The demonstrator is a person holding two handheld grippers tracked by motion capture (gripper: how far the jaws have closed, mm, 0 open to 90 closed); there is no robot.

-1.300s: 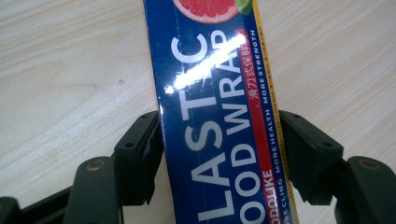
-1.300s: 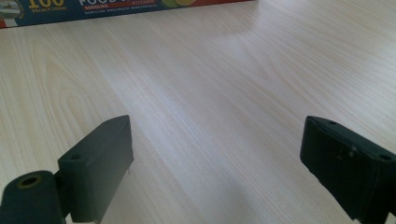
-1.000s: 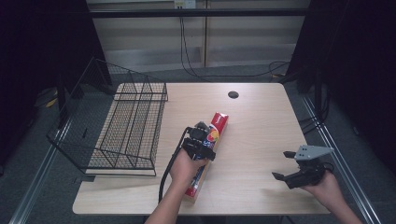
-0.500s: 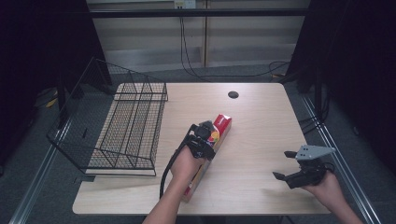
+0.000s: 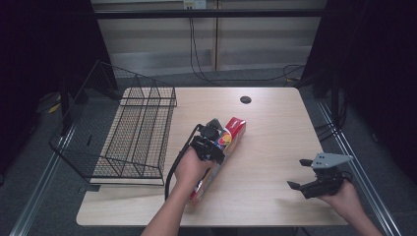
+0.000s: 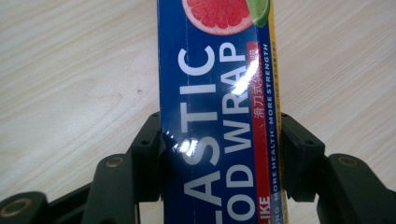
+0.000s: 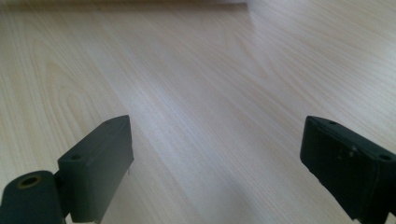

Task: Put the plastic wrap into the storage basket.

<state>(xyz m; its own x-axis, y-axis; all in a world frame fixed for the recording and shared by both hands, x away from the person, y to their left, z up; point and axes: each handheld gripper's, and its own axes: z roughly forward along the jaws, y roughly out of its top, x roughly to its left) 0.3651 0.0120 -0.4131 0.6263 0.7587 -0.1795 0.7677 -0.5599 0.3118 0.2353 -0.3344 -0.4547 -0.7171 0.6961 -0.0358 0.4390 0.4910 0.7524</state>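
A long red and blue plastic food wrap box lies slantwise on the wooden table, left of its middle. My left gripper comes down on it from above. In the left gripper view, the black jaws press both long sides of the box, so the left gripper is shut on it. My right gripper hovers near the table's front right corner, open. The right gripper view has the right gripper with only bare wood between its jaws.
A black wire basket stands along the table's left side, close to the box and the left hand. A small dark round cap sits in the tabletop near the far edge. Cables hang behind the table.
The left hand and gripper have crept slightly toward the box's far end. The box's far end has shifted a little. The right gripper has hardly moved.
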